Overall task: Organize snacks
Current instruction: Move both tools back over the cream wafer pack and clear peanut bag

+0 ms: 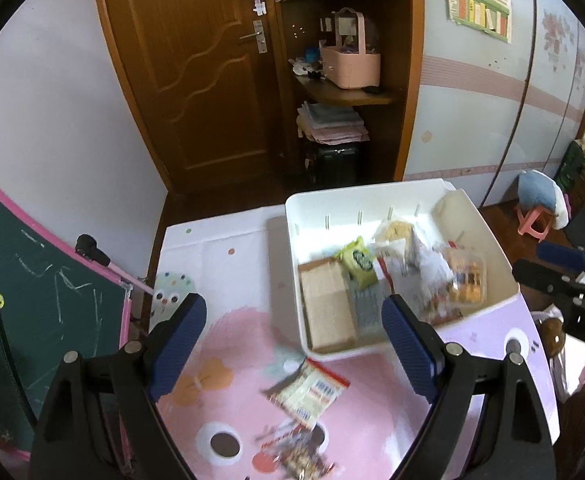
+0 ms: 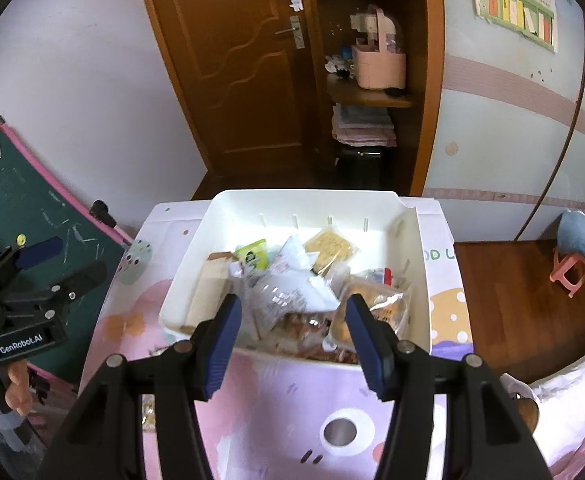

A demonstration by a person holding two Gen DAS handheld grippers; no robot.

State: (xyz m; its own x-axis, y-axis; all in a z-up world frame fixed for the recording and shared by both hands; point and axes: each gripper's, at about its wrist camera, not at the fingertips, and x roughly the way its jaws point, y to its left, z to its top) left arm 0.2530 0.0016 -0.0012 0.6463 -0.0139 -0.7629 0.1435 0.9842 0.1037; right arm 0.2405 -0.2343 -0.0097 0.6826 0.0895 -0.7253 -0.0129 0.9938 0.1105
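The left gripper [image 1: 294,346], jaws apart and empty, is held over two packets [image 1: 306,394] left outside the bin [image 1: 504,276]; the right gripper [image 2: 292,334], also apart, is held over the bin. Collection is judged nearly done; a descent and grasp are called for next.

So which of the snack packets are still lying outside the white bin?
Two: the red-edged packet on the pink tablecloth just before the white bin, and a blurred packet nearer the camera. The others lie inside.

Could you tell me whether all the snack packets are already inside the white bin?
No, a red-edged packet lies on the tablecloth outside the white bin.
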